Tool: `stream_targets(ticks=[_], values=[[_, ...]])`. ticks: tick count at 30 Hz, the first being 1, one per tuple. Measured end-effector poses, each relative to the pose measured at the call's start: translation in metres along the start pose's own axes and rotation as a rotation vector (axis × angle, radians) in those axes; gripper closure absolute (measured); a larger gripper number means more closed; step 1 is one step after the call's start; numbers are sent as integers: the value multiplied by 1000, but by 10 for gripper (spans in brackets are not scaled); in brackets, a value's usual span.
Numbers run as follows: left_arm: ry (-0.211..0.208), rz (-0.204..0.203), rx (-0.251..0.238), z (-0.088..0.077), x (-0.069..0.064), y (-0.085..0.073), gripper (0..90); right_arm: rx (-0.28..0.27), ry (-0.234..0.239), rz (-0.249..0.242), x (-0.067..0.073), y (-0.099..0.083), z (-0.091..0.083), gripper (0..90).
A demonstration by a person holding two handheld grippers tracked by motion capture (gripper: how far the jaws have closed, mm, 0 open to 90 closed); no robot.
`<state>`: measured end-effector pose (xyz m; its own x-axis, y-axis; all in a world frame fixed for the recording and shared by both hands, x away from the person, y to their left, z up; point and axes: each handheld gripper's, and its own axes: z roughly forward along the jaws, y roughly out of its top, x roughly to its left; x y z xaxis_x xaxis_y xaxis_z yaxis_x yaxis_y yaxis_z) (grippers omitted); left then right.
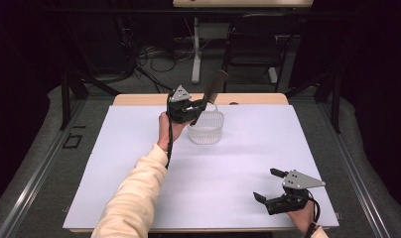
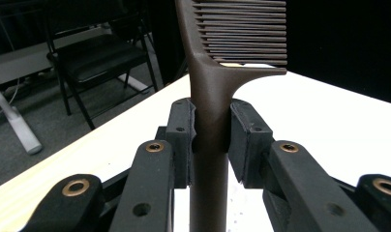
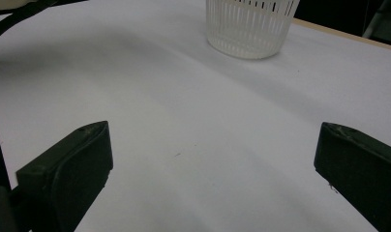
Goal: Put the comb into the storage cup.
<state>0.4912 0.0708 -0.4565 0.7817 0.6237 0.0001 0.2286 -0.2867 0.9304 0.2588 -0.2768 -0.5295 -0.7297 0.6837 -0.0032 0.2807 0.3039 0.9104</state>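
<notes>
A dark brown comb (image 1: 214, 87) stands tilted over the white slotted basket (image 1: 207, 130) near the table's far edge. My left gripper (image 1: 196, 110) is shut on its handle, just left of the basket's rim. In the left gripper view the comb (image 2: 210, 106) rises between both pads, teeth pointing right at the top. My right gripper (image 1: 268, 184) rests open near the front right corner of the white sheet, nothing between its jaws. The right gripper view has the basket (image 3: 251, 24) far ahead and the wide-apart pads (image 3: 67, 169) over bare sheet.
A white sheet (image 1: 139, 163) covers the wooden table (image 1: 139, 99). Beyond the far edge stand a black folding chair (image 1: 255, 44) and a white desk leg (image 1: 196, 49) with cables on the floor. Metal rails run along both sides of the table.
</notes>
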Motion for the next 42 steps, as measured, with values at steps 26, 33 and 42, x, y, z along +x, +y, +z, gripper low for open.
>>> stream_targets(ticks=[26,33,42], values=[[-18,6,62,7,1,-5,720,5,0,0,0,0,1,0],[-26,7,100,10,1,-6,720,6,-1,0,0,0,1,0],[-27,13,115,12,2,-7,719,9,-1,0,0,0,1,0]])
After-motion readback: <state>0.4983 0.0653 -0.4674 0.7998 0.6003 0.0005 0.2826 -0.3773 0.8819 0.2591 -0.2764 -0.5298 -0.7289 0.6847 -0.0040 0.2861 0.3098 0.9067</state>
